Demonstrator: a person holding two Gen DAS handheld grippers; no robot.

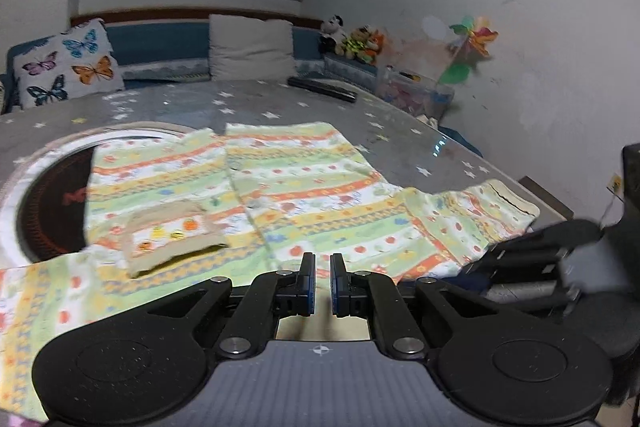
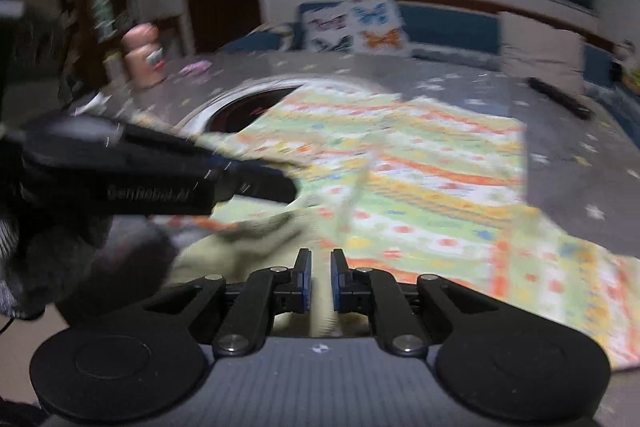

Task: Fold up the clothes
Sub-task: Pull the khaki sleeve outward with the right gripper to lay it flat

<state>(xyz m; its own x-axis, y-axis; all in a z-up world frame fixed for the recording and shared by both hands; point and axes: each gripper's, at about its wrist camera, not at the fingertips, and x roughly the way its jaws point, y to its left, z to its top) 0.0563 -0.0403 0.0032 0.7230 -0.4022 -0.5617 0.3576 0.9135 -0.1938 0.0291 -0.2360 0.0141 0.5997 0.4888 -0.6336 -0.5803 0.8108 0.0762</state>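
While the striped, flower-printed garment lies spread over the grey star-patterned table, both grippers hang low over its near edge. In the left wrist view, going from the left, a round dark inset in the tabletop is partly covered by the cloth; next comes a beige-trimmed pocket sewn on the garment's front, then the central seam, then a sleeve reaching out to the right edge of the table. The left gripper sits above the hem just right of the pocket, its jaws drawn narrow with only a thin slit between the blue pads; cloth shows ahead of and beneath the tips, but whether any is pinched cannot be told from this view. At the far right the right gripper shows as a dark blurred shape just beside the sleeve's end.

In the right wrist view, much smeared by motion, the left gripper enters from the left, its tip against a raised, bunched part of the garment. The right gripper's jaws are likewise nearly closed, and a pale green fold of fabric lies directly before and under them, with a strip of cloth seen in the slit. Beyond, a butterfly cushion leans against the blue bench.
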